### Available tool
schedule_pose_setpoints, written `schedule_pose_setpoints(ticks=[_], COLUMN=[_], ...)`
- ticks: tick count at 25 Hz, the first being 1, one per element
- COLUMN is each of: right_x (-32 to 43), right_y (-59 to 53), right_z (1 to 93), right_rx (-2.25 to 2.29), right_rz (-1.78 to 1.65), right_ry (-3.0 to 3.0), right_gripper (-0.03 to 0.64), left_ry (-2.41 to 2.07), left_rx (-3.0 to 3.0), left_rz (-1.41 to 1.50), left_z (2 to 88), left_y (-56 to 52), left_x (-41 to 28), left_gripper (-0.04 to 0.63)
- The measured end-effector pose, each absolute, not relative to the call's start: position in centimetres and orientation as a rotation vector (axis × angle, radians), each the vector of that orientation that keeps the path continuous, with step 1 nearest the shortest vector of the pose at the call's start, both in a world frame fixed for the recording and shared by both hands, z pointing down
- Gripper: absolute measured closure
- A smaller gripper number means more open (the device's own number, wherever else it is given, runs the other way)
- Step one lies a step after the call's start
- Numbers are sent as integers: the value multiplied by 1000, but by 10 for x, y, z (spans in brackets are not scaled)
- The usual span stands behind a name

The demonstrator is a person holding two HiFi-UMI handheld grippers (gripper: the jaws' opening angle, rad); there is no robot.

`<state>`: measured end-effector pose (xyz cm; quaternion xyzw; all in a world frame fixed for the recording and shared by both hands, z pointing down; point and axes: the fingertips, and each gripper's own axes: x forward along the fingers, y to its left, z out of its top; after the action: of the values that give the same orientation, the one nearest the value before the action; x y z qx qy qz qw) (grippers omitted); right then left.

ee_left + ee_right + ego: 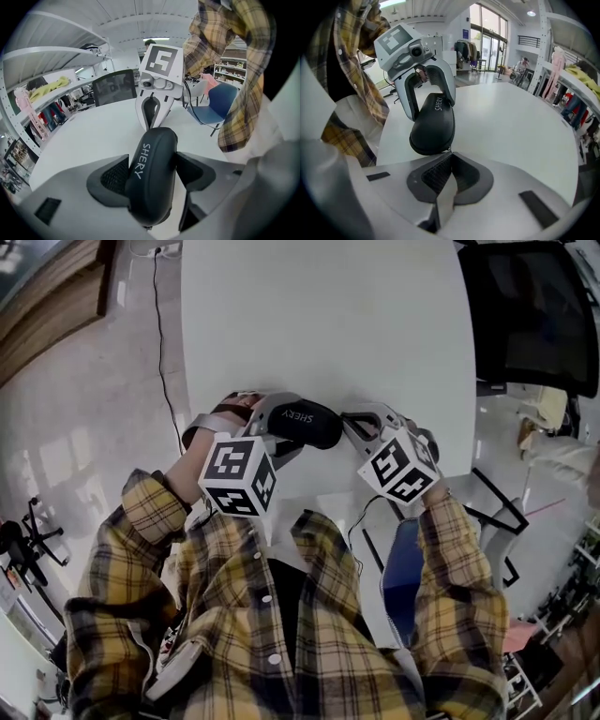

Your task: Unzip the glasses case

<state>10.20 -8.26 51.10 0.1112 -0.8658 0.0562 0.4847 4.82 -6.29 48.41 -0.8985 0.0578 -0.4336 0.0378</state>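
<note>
- Left gripper [153,176] is clenched across the middle of the black glasses case [433,124], above the desk's [328,324] near edge.
- Right gripper [449,158] is pinched closed on the zip pull [449,150] at the case's end.

Head camera stares steeply down onto the table [328,324]. Left claw [154,174] camera faces right, right claw [449,162] camera faces left, both close in, sharing the glasses case [432,124].

At the centre of the right gripper view, the zipper pull [449,149] is too small to tell whether the right gripper [451,154] pinches it. At the head view's upper right, a black chair [534,315] is cut off by the frame's edge.
</note>
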Motion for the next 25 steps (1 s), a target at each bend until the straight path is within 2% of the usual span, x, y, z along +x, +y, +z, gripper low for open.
schedule_pose_setpoints(ticks=[8,16,22,25], right_x=[104,77,24,1], right_y=[-62,7,33,41], right_z=[502,504,506,509], right_rx=[367,617,636,632], right_rz=[239,470,452,438], right_ry=[-2138,-2178,-2179,-2171], right_gripper=[617,617,617,617], left_ry=[302,1029,1531,1629], left_rx=[-2900,-3457,-3707,-3669], left_rz=[-1328,-1338,-1084,-1077], left_z=[471,459,471,477], left_y=[-61,-44,-35,-38], left_x=[37,-21,-42,-43], left_gripper=[265,265,256,256])
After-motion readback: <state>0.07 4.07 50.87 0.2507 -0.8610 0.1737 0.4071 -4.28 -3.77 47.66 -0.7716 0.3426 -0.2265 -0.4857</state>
